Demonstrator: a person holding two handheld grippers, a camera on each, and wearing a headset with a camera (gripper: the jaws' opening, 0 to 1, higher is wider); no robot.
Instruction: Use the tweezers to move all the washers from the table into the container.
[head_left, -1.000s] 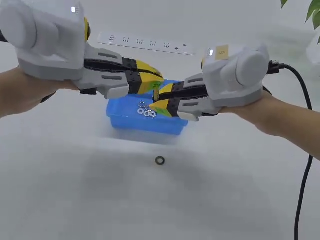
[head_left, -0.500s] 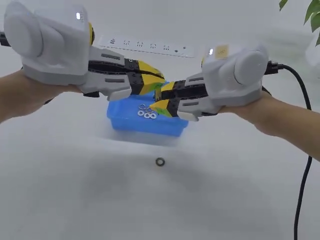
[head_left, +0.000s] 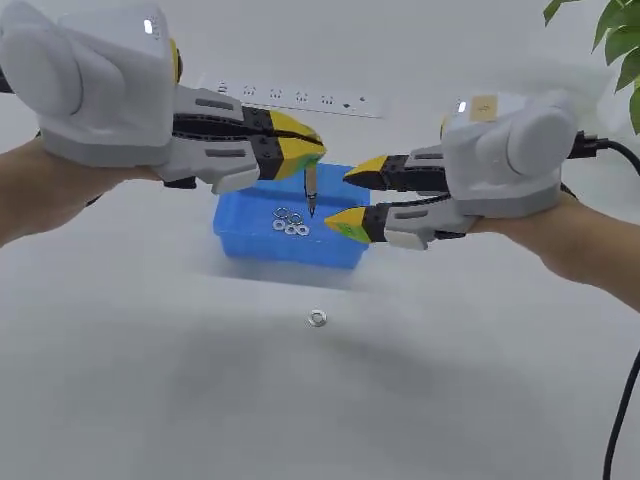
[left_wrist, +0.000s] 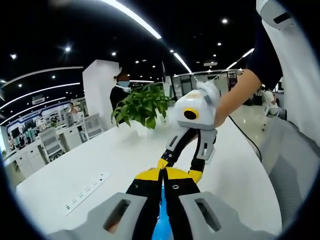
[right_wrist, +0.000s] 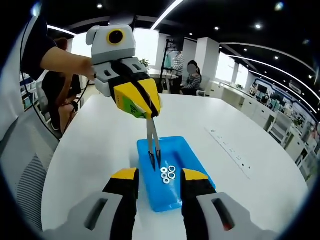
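My left gripper (head_left: 318, 150) is shut on a pair of thin metal tweezers (head_left: 311, 193) that hang tips-down over the blue container (head_left: 250, 240). In the right gripper view the tweezers (right_wrist: 154, 145) point at several washers (right_wrist: 168, 173) lying in the container (right_wrist: 175, 197). My right gripper (head_left: 342, 196) stands open just right of the tweezers, with nothing between its fingers. One washer (head_left: 317, 318) lies on the white table in front of the container. The left gripper view shows my own shut tips (left_wrist: 163, 172) and the open right gripper (left_wrist: 186, 157) beyond them.
A white power strip (head_left: 290, 97) lies behind the container. Green plant leaves (head_left: 612, 40) hang at the top right. A black cable (head_left: 625, 400) runs down the right side. The white table (head_left: 150, 380) spreads wide in front.
My right gripper has opened and drawn back to the right, away from the tweezers. The left gripper still holds the tweezers over the container.
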